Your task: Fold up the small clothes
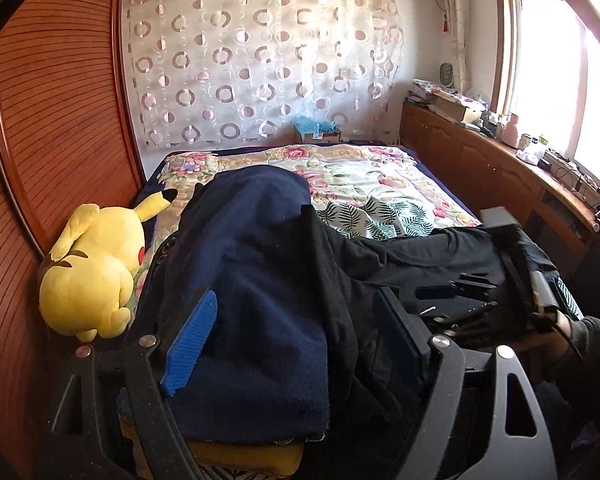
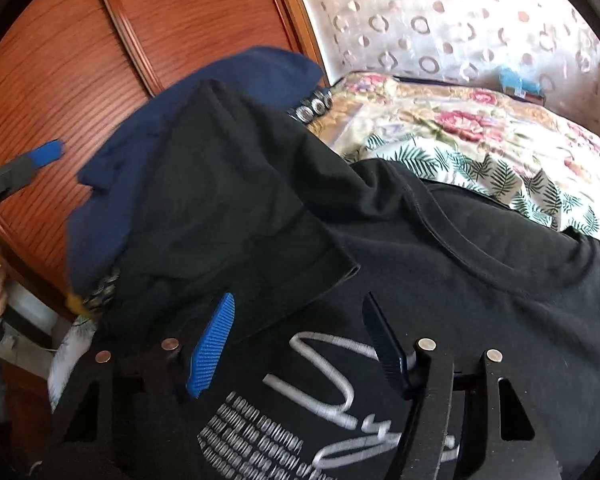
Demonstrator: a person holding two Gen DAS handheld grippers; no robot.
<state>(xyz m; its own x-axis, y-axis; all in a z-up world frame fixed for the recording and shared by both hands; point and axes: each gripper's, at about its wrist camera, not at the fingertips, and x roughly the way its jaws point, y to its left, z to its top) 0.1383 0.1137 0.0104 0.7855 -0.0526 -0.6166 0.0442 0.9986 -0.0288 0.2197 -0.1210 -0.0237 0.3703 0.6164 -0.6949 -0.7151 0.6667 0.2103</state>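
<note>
**Desk:** Where does the black T-shirt (image 2: 440, 248) lie, relative to the stack of folded clothes (image 1: 256, 320)?

**Photographer:** Spread on the floral bedspread (image 1: 364, 184), just right of the stack, with one sleeve (image 2: 236, 200) draped up over the stack's navy top layer. Its collar points toward the far curtain (image 1: 260, 60). The white print faces up at the near end, so the long axis appears to run away from both cameras.

**Desk:** Which tool is nearer the shirt?

**Photographer:** The right gripper (image 2: 300, 344). It hangs directly over the printed chest, with the sleeve's hem just left of its fingers. The left gripper (image 1: 296, 344) sits over the stack itself, left of the shirt's body.

**Desk:** And the tongs?

**Photographer:** Both stand wide apart. The right pair straddles the print with nothing pinched; whether the pads brush the cloth I cannot tell. The left pair straddles the navy fleece and a black fold beside it, without clamping either. Its left blue pad (image 1: 192, 340) shows clear of the fabric's edge.

**Desk:** What does the next move turn on?

**Photographer:** My reading: the sleeve on the stack. It lies up and left of the right gripper and must come off the stack onto the shirt's body before any fold.

**Desk:** Anything else in frame?

**Photographer:** A yellow plush toy (image 1: 96, 272), left of the stack, against the wooden wardrobe (image 1: 52, 120).
</note>
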